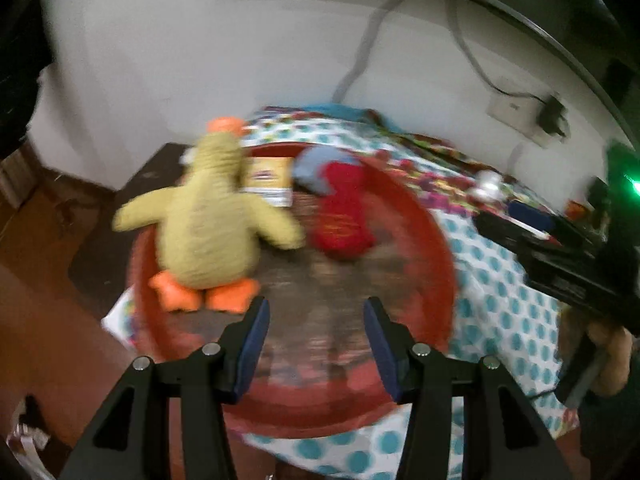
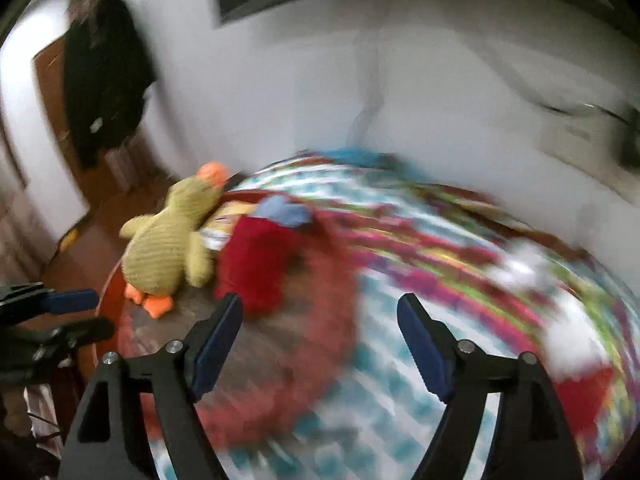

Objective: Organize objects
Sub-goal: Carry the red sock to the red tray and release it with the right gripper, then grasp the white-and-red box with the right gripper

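A yellow plush duck (image 1: 208,220) with orange feet lies face down in the red round tray (image 1: 432,220), its head toward the far rim. Just beside it, to the right, lies a red soft toy (image 1: 342,210) with a blue part at its far end; a small yellow box (image 1: 270,178) stands between the two near the far rim. The tray rests on a cloth with teal dots (image 1: 500,300) — its far side is a brighter multicoloured pattern.

The left gripper (image 1: 316,320) hovers over the tray's near bare part, jaws moderately apart, nothing between them. The right gripper (image 2: 320,320) hangs over the tray's right edge and the cloth, jaws wide and empty — that view is heavily blurred.
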